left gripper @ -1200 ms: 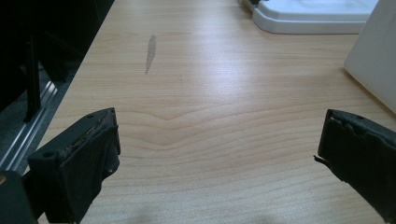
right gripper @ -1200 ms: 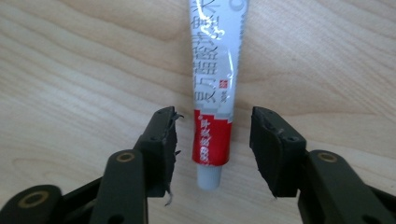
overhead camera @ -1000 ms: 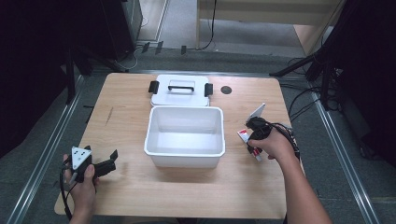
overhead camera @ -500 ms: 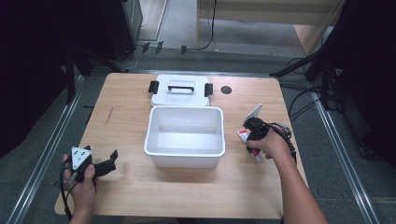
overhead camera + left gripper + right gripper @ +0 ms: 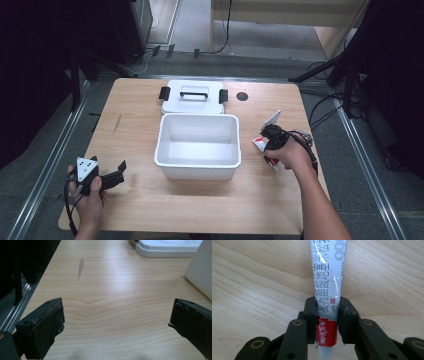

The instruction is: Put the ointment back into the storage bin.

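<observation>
The tube (image 5: 327, 285) lies on the counter (image 5: 280, 200) just right of the white box (image 5: 197, 145) — clamped near its cap end by the right gripper (image 5: 327, 315), whose jaws have just been closing. It should be lifted level and squeezed no harder. The left gripper (image 5: 117, 322) is held wide open, empty.

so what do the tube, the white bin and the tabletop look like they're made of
Tube: seemingly soft plastic or laminate, glossy; a bright glare streak runs down its printed white and red skin.
White bin: likely moulded plastic, smooth and matte, with a rolled rim.
Tabletop: pale wood or wood-look laminate, grain lines visible, soft sheen.
</observation>
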`<state>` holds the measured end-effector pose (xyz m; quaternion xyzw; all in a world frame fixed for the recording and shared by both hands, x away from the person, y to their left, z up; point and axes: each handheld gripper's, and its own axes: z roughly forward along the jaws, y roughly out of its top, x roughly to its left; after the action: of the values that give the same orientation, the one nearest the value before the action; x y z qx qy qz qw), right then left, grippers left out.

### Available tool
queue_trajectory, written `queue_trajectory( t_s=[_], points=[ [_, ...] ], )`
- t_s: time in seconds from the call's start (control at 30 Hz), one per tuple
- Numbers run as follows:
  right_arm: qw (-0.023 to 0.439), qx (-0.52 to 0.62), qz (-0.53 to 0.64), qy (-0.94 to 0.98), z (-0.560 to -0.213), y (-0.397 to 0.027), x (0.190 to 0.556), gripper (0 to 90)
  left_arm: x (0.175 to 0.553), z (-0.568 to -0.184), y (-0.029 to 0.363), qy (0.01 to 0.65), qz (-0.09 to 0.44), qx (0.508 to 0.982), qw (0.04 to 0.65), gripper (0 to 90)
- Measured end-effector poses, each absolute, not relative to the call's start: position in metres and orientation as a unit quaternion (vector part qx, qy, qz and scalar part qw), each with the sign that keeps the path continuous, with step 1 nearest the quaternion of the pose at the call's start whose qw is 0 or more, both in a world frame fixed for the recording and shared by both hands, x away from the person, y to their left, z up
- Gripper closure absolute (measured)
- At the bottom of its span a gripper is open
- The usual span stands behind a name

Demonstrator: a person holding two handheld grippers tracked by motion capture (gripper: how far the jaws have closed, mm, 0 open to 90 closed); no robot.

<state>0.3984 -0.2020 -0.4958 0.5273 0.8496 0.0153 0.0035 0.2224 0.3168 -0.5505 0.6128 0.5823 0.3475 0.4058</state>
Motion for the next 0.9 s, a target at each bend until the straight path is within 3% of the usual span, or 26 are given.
queue_trajectory(
  t_s=[0.9],
  points=[
    [0.010, 0.508, 0.060, 0.859, -0.417, -0.190, 0.408, 72.3, 0.223, -0.550, 0.318, 0.586, 0.343, 0.611, 0.408, 0.0]
  ],
)
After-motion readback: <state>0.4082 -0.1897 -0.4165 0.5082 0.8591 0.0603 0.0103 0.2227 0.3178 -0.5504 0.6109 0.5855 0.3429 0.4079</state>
